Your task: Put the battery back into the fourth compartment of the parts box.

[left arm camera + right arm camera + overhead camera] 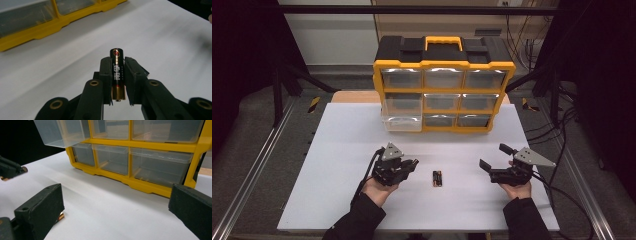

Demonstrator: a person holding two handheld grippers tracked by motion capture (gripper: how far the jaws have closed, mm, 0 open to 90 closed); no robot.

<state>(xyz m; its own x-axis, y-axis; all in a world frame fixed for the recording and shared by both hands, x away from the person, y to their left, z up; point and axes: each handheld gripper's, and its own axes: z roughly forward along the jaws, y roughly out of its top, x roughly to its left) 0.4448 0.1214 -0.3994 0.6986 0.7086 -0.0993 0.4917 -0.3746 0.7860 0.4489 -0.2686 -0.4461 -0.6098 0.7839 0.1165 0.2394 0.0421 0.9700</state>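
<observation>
White table [342, 150], left tongs [117, 72] clamping battery [117, 67], right tongs [493, 159] spread

Battery [117, 72]: glossy black wrap w/ red-white print, shiny gold metal end. Left gripper [117, 82] jaws: matt black plastic, brass-look rivets, slightly rough pads. Right gripper [115, 212] jaws: same matt black, grainy. Organiser [443, 85]: smooth yellow plastic frame, black matt top; drawers [112, 157] clear plastic, slightly scuffed. Table [342, 150]: white, matt, smooth.
</observation>
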